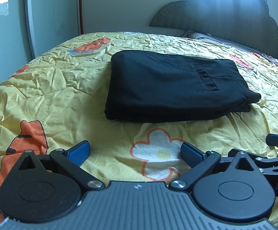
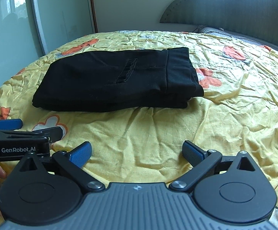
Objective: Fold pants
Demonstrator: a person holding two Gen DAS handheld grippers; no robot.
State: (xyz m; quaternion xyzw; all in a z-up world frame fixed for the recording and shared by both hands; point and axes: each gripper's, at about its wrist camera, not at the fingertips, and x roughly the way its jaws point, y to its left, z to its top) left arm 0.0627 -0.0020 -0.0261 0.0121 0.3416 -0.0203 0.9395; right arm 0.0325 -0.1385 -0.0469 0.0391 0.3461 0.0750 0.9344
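Note:
Black pants (image 1: 169, 84) lie folded into a flat rectangular stack on the yellow bed cover, with a back pocket slit facing up. The same pants (image 2: 112, 80) show in the right wrist view, left of centre. My left gripper (image 1: 136, 152) hovers over the cover in front of the stack, jaws spread wide, nothing between its blue pads. My right gripper (image 2: 137, 154) stands open in the same way, short of the pants. The left gripper (image 2: 27, 128) also shows at the left edge of the right wrist view, with a hand below it.
The bed cover (image 1: 52, 88) is yellow, wrinkled, printed with orange and white flowers. A scalloped grey headboard (image 1: 225, 17) and a pillow (image 1: 198, 35) stand at the far right. A sliding glass door (image 2: 49, 19) lines the left wall beside the bed.

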